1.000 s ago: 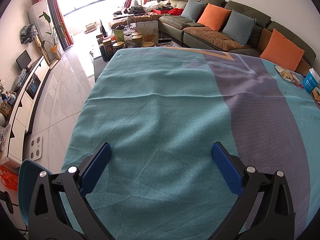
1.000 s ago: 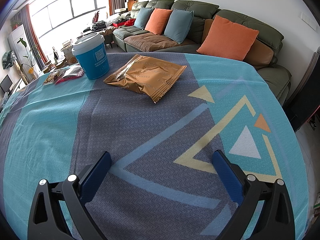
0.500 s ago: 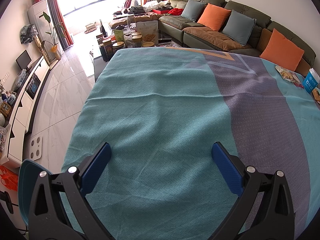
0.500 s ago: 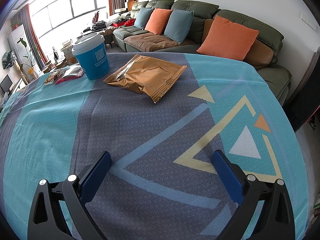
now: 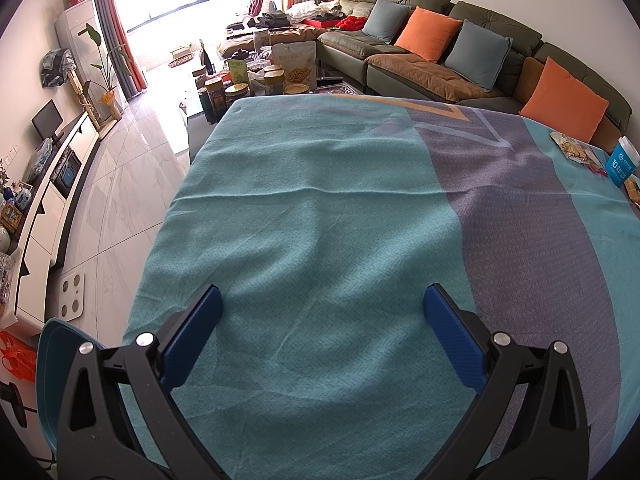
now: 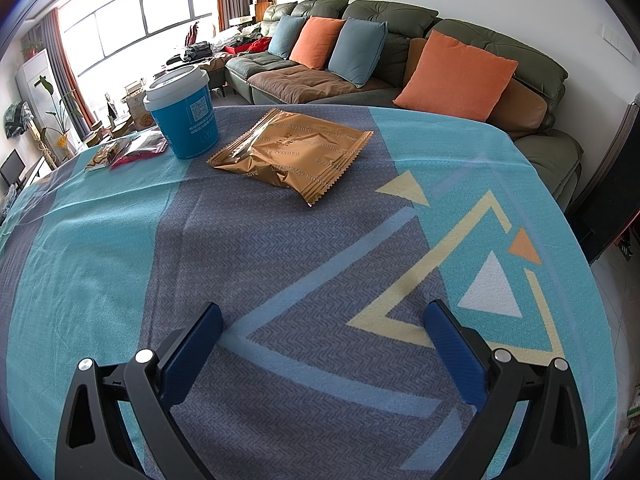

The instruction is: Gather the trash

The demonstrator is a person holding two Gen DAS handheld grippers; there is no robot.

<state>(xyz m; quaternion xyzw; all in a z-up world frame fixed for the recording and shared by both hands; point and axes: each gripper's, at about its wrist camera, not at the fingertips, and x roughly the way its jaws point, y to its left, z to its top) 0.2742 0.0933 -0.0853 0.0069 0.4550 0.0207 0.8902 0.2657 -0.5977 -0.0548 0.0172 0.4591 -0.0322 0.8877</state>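
Note:
A gold snack wrapper point(image 6: 292, 152) lies flat on the teal and grey tablecloth point(image 6: 280, 264), ahead of my right gripper point(image 6: 322, 314), which is open and empty. A blue cup with a white lid point(image 6: 184, 114) stands upright behind the wrapper to the left. Small red and clear wrappers point(image 6: 128, 150) lie left of the cup. My left gripper point(image 5: 322, 300) is open and empty over bare teal cloth point(image 5: 312, 208). In the left wrist view the cup point(image 5: 622, 162) and small wrappers point(image 5: 576, 150) sit at the far right edge.
A green sofa with orange and blue cushions point(image 6: 400, 64) runs behind the table. A low table crowded with jars and bags point(image 5: 256, 76) stands beyond the table's far end. A teal chair point(image 5: 52, 360) is at the near left, beside the tiled floor point(image 5: 120, 184).

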